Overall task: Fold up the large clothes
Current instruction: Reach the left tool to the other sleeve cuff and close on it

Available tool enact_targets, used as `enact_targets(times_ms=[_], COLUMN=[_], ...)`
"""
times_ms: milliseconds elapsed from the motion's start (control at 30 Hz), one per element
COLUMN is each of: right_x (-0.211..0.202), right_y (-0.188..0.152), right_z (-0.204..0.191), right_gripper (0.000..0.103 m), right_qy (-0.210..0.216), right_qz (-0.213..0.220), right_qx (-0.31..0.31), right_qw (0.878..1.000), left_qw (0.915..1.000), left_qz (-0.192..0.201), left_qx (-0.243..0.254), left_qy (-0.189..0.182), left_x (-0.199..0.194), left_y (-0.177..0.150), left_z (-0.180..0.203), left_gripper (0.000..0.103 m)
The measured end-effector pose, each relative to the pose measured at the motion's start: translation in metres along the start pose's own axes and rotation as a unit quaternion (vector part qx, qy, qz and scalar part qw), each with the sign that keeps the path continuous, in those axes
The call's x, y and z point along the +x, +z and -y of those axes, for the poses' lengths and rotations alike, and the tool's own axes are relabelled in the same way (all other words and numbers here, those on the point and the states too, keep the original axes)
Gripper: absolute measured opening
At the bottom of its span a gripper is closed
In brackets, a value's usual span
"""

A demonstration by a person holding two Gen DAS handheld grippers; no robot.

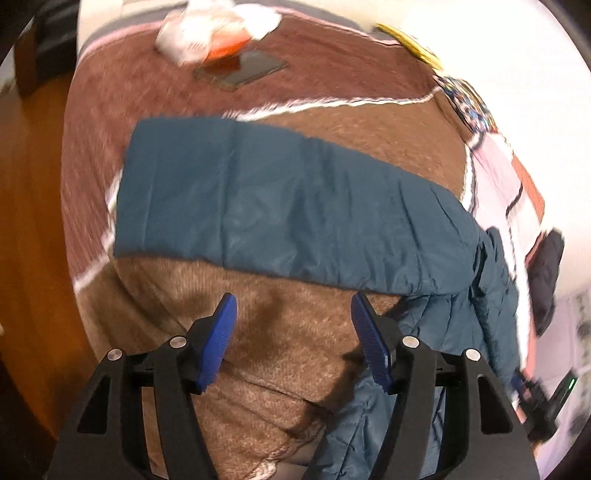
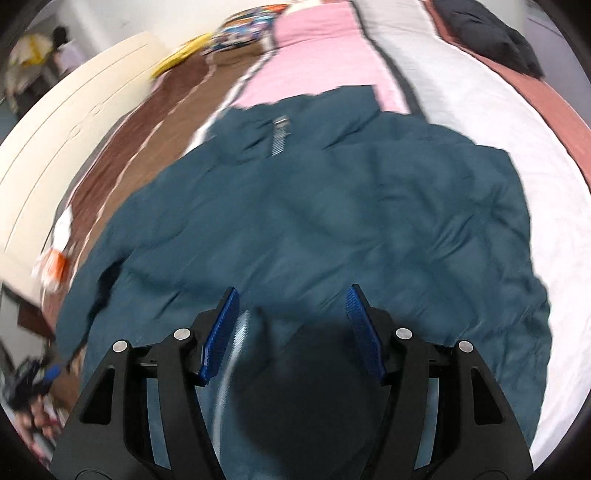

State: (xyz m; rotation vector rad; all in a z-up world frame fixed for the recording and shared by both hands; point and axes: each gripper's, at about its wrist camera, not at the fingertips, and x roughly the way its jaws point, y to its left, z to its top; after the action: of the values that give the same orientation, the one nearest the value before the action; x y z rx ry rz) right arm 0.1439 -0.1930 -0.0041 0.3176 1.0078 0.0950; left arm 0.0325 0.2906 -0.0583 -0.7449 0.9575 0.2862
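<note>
On the bed, left wrist view: wooden floor (image 1: 29,221) at far left, then a brown fuzzy blanket (image 1: 280,332) covering the mattress. Teal puffer jacket (image 1: 280,206) lies on it, one sleeve stretched flat across the frame, above and ahead of the left gripper (image 1: 293,339). Left gripper jaws apart, nothing between the blue pads, only blanket under them. Right-hand pad sits just beside the jacket's quilted body, which bunches at lower right; can't tell if it touches. Farther back: a white crumpled bag (image 1: 218,29) with orange on it and a dark flat tablet-like item (image 1: 243,70), well clear of the sleeve. A second black gripper shows at the far right edge, blurred.

Right wrist view: cream wardrobe (image 2: 62,147) at left, brown blanket strip, then the jacket's body (image 2: 314,229) filling the centre, collar and zip toward the top, spread over pink (image 2: 325,51) and white bedding (image 2: 461,92). Right gripper (image 2: 291,332) hangs over the jacket's near hem, jaws apart, not clamped. A dark rounded fold and a pale zip edge lie between the fingers, pads not pressing on them. Black garment (image 2: 487,33) at top right, well apart.
</note>
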Motion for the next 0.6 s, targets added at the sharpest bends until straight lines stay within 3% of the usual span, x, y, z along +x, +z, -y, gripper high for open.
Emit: enact_targets(times_ms=[67,200,400,600], right_x=[-0.002,-0.004,-0.016,-0.027], right_y=[-0.014,-0.030,-0.045,-0.049], right_z=[-0.013,-0.030,-0.047,-0.047], right_gripper=[0.061,0.060,0.060,0.060], right_qy=[0.016,0.031,0.036,0.044], right_qz=[-0.012,-0.027,-0.024,-0.020], right_qx=[-0.009,-0.023,-0.048,-0.038], right_qw=[1.000,0.999,0.998,0.998], left_qw=[0.9987,0.9864,0.9800,0.9674], left_qz=[-0.012,-0.036,-0.036,-0.047], left_qx=[-0.042,-0.137,-0.168,-0.221], left_qy=[-0.028,-0.083,-0.100,-0.113], left_x=[0.008,0.028,0.044,0.066], left_y=[0.001,0.004,0.009,0.011], left_z=[-0.011,-0.022,-0.007,-0.002], left_gripper=[0.062,0.062,0.062,0.062])
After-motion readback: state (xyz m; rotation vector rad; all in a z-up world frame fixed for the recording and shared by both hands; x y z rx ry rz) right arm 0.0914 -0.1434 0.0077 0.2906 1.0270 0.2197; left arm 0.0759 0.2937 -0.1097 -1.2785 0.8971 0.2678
